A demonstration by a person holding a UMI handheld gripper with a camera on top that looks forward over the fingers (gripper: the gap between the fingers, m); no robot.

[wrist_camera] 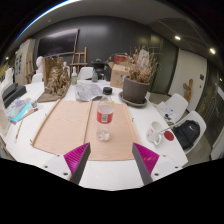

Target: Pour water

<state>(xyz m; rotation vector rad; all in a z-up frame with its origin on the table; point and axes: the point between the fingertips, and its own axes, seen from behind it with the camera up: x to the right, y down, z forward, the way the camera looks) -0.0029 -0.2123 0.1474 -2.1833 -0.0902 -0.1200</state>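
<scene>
We hold our gripper (pixel 111 160) released and aimed at the upright bottle (pixel 105 113) at twelve o'clock on the surface (pixel 175 140), ready to grasp.

Gripper (pixel 110 157): single two-finger unit, hand-held; holding hand not in view. Fingers spread wide, open gap between tips. Left finger (pixel 78 157): dark body, magenta pad on inner face, tip angled inward. Right finger (pixel 145 158): same build (mirror pose), magenta pad facing in. Nothing clamped between pads. Both fingers level with each other, pointing forward, held above work surface, not touching anything.
</scene>
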